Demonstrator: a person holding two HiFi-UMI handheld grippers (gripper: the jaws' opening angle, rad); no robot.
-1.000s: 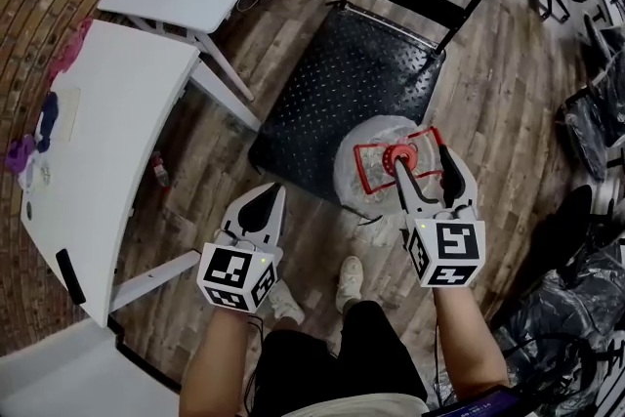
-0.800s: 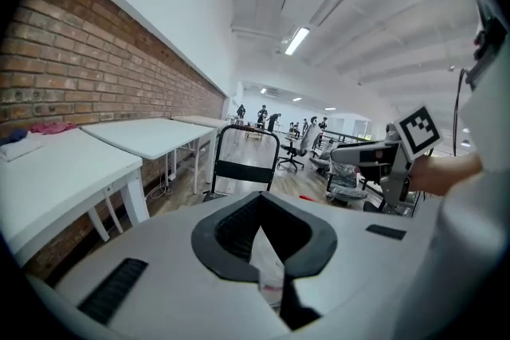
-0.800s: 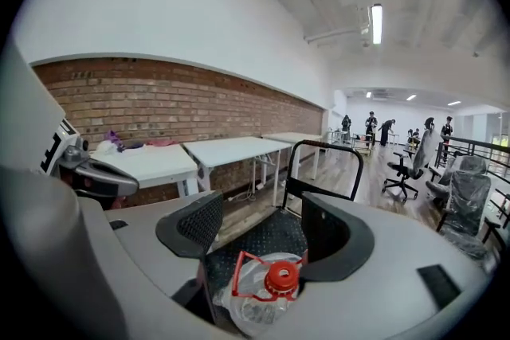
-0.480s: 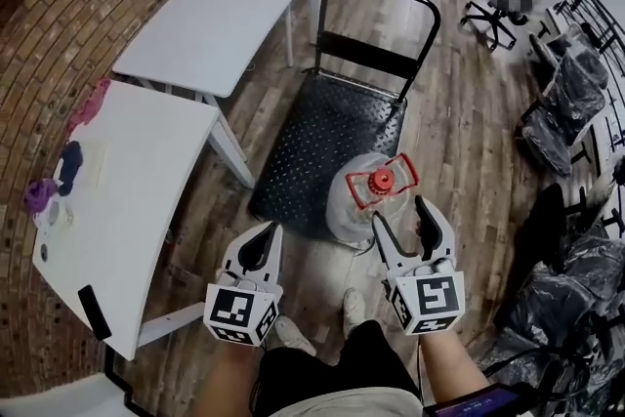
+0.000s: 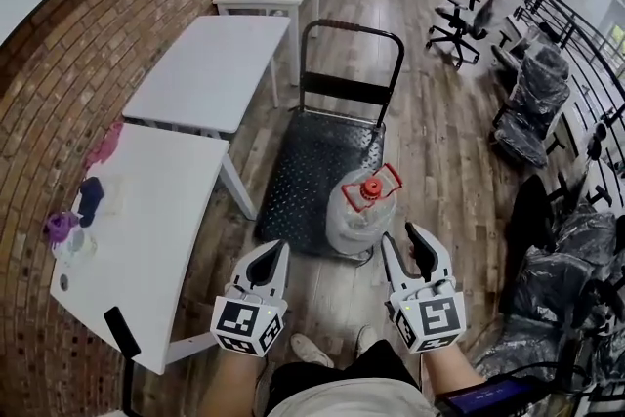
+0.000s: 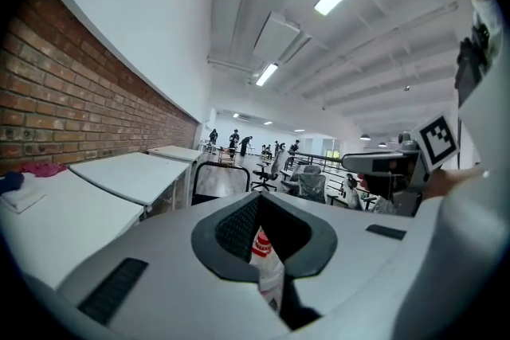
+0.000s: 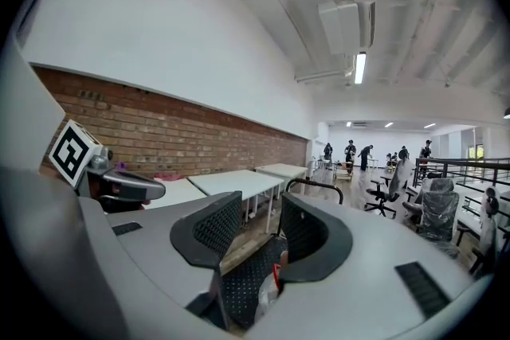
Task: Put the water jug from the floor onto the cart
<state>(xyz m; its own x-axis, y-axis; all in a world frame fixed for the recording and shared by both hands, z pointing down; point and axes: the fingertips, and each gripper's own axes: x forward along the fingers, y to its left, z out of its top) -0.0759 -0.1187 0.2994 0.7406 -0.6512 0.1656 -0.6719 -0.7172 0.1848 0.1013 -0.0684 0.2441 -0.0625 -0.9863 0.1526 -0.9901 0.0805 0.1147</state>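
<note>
The clear water jug (image 5: 356,218) with a red cap and red carry handle stands upright on the near right corner of the black cart (image 5: 311,173). Both grippers hang short of it, apart from it. My left gripper (image 5: 273,254) is to the jug's lower left, jaws together and empty. My right gripper (image 5: 400,237) is just below right of the jug; its jaws have just been closing, a gap still shows and nothing is between them. In the left gripper view the jug (image 6: 261,247) shows past the left gripper (image 6: 256,199). In the right gripper view the right gripper (image 7: 261,207) points over the cart deck (image 7: 243,283).
White tables (image 5: 210,68) line the brick wall on the left; the nearest one (image 5: 156,239) carries small purple and blue things. Office chairs (image 5: 532,103) and black wrapped bundles (image 5: 571,259) stand at the right. The cart's push handle (image 5: 354,29) is at its far end.
Both grippers rose and drew back from the jug. The right gripper came off the jug's red handle and its jaws narrowed. The head view tilted up, showing more room.
</note>
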